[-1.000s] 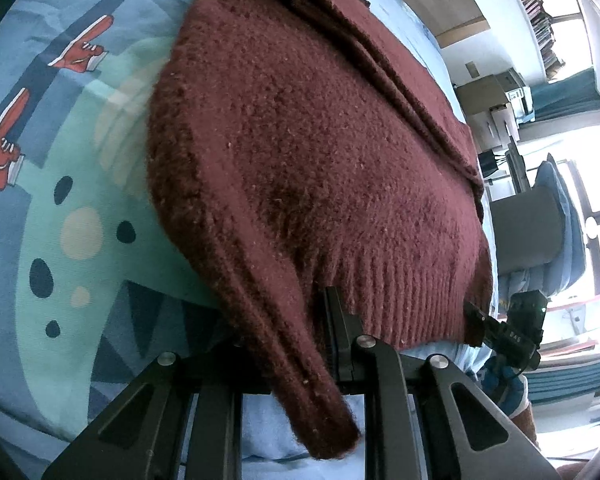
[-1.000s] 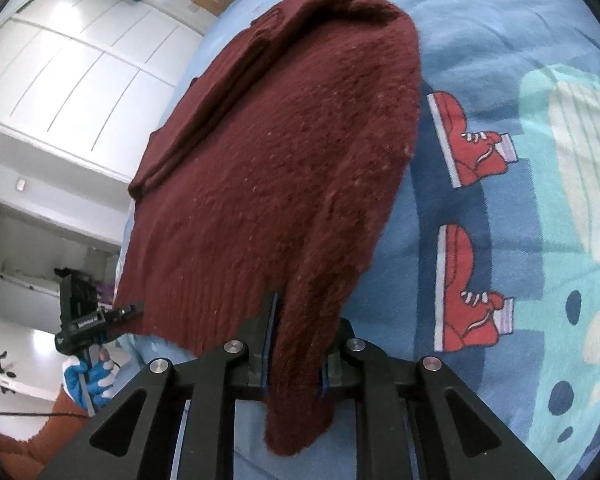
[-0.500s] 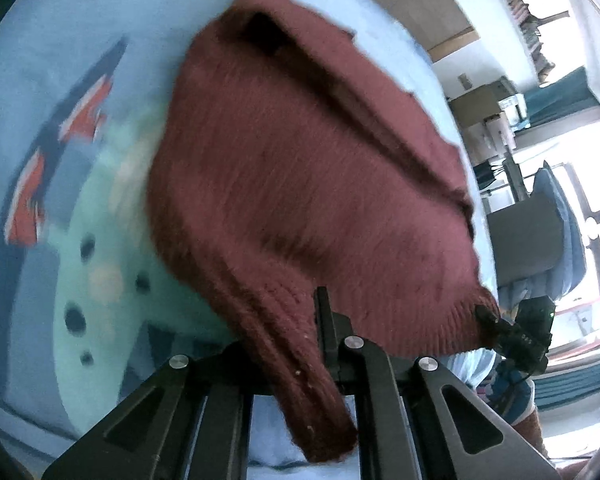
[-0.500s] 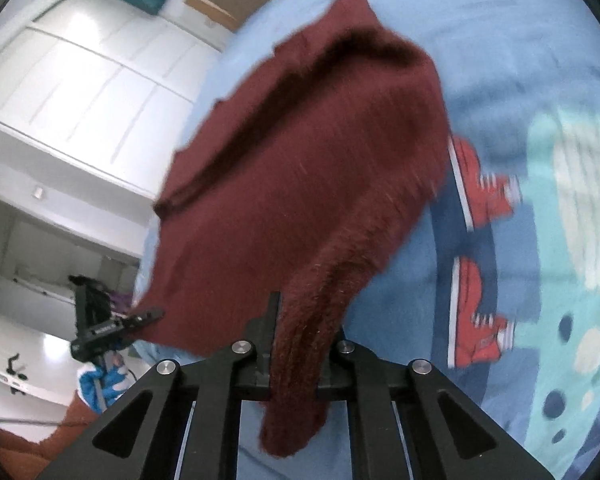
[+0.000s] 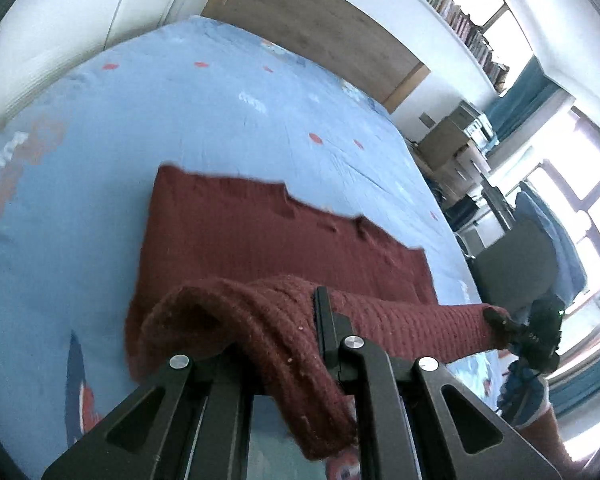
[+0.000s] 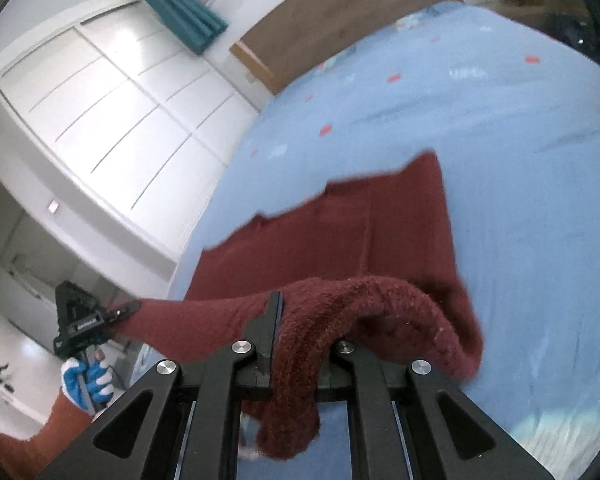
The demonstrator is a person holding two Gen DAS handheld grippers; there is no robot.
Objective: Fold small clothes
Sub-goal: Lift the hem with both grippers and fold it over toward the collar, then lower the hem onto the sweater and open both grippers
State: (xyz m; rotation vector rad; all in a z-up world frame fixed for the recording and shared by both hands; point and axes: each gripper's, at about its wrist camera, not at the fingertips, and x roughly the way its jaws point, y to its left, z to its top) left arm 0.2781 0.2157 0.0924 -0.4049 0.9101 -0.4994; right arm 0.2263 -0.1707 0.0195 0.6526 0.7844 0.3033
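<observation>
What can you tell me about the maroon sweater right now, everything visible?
The maroon sweater is a chunky, fuzzy knit with a ribbed lower part. Its near edge is raised and stretched between the two tools: the left tool and the right tool are each shut on a bunched corner, and loose ends hang below both. The far part lies flat on the light blue printed bedspread, its far edge stepped. Motion blur softens detail.

we see sweater: dark maroon knit | bedspread: light blue, small red spots | claws: black | glove: blue and white
</observation>
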